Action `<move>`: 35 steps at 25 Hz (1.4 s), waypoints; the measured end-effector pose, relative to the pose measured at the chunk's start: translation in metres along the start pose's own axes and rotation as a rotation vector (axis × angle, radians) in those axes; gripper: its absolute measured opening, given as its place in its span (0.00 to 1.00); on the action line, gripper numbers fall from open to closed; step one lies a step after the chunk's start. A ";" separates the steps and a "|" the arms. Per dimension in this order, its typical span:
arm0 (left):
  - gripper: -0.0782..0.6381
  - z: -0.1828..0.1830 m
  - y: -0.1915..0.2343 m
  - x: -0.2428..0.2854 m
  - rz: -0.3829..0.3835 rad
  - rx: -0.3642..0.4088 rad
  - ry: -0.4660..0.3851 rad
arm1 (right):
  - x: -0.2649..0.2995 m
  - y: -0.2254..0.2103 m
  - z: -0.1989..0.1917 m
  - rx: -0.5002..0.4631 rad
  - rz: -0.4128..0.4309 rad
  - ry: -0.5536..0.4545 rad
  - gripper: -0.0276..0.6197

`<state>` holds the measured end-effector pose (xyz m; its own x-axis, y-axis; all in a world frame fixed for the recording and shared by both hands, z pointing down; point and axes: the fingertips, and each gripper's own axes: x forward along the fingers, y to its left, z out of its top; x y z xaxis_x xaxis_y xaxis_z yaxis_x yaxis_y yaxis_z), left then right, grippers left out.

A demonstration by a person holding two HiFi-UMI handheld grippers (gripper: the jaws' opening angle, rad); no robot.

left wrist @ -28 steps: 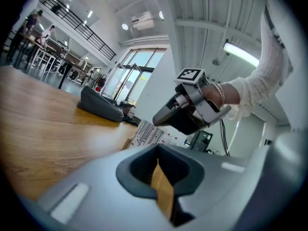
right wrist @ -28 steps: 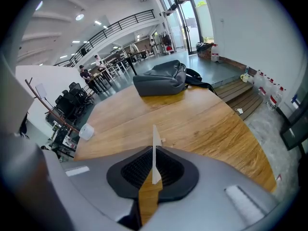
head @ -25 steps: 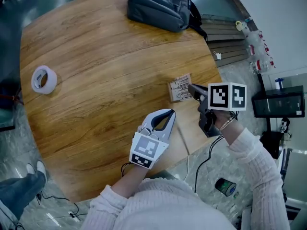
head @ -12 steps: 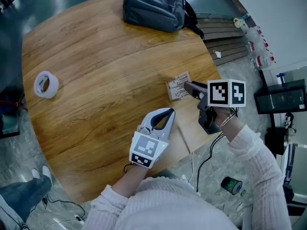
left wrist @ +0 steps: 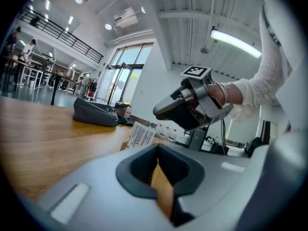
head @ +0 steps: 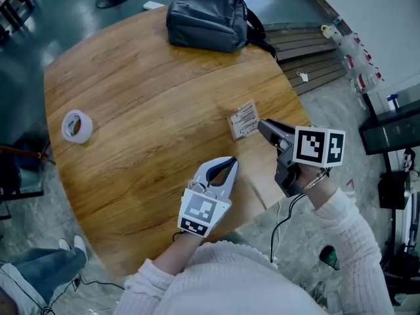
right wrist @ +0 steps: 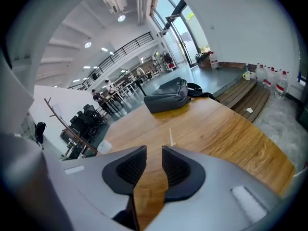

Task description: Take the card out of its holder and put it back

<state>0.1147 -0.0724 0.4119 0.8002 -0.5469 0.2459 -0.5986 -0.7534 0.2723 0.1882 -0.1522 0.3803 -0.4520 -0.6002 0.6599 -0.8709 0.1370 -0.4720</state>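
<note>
A white card (head: 244, 119) with printed lines stands tilted in a small brown holder on the round wooden table (head: 144, 104). In the right gripper view the card (right wrist: 171, 137) shows only as a thin white edge. My right gripper (head: 264, 126) hovers just right of the card, clear of it. Its jaws (right wrist: 153, 154) opened wide and have just been closing a little, with nothing between them. My left gripper (head: 231, 161) rests nearer the table's front edge, pointing toward the card (left wrist: 139, 134); its tips (left wrist: 157, 149) meet and hold nothing.
A dark backpack (head: 207, 18) lies at the table's far edge and a roll of tape (head: 77, 126) at its left. Wooden steps (head: 308, 51) and bottles (head: 348, 51) stand beyond the right edge. Cables (head: 282, 222) hang below the front edge.
My right gripper, which was at the card's right edge, has lifted and drawn back a little from it. The left gripper has shifted slightly. The card stays in place.
</note>
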 end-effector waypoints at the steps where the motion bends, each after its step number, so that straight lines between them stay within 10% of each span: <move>1: 0.12 -0.001 -0.002 -0.002 -0.002 0.010 0.010 | -0.004 -0.001 -0.003 0.016 0.004 -0.023 0.17; 10: 0.12 -0.011 -0.019 -0.001 -0.015 0.038 0.064 | -0.015 0.005 -0.052 0.054 0.125 -0.202 0.04; 20: 0.12 0.007 -0.004 -0.002 -0.001 0.028 0.006 | -0.014 0.035 -0.092 -0.191 0.159 -0.272 0.04; 35: 0.12 -0.004 0.002 0.009 0.026 -0.019 0.104 | -0.016 0.022 -0.109 -0.245 0.100 -0.281 0.04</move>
<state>0.1200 -0.0775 0.4180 0.7771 -0.5243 0.3481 -0.6202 -0.7319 0.2821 0.1550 -0.0534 0.4226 -0.4967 -0.7618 0.4157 -0.8606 0.3703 -0.3497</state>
